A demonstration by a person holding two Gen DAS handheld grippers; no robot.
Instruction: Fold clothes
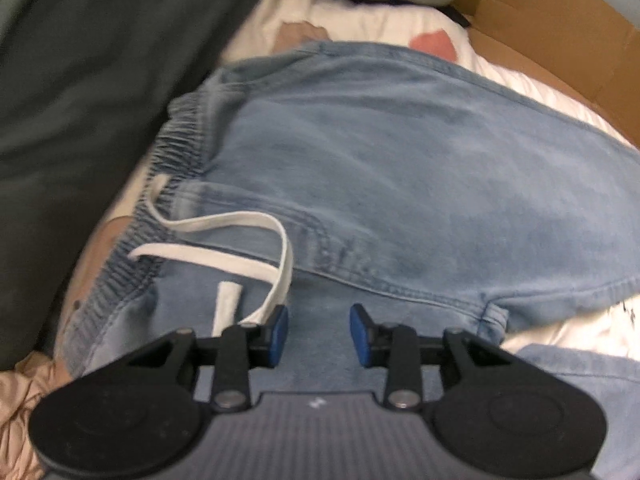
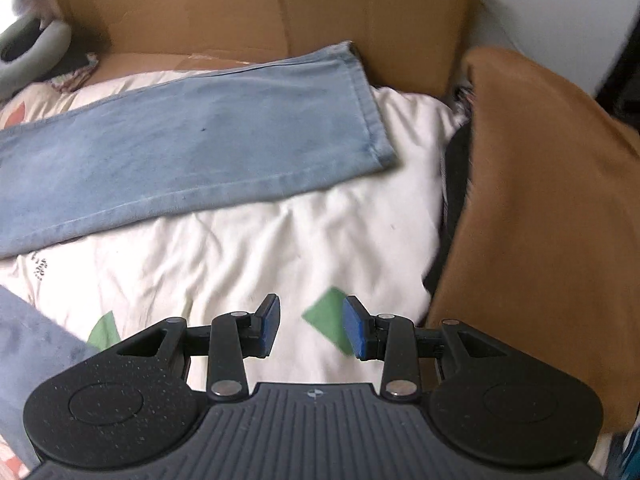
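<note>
Nearest, the left tongs (image 1: 319, 334) hang partly open over the jeans (image 1: 360, 168), blue pads apart with nothing gripped; the white drawstring (image 1: 224, 236) loops just beside the left pad. The right tongs (image 2: 310, 330) likewise stand partly open and empty above the white bedding (image 2: 248, 248) with its green patches. One pair of jeans lies flat on the bed, elastic waistband toward nine o'clock in the left view. In the right view one leg (image 2: 192, 140) runs long from eight toward one o'clock, hem farthest. Beyond stands one cardboard box (image 2: 248, 8); a brown cloth (image 2: 540, 200) lies at three o'clock.
</note>
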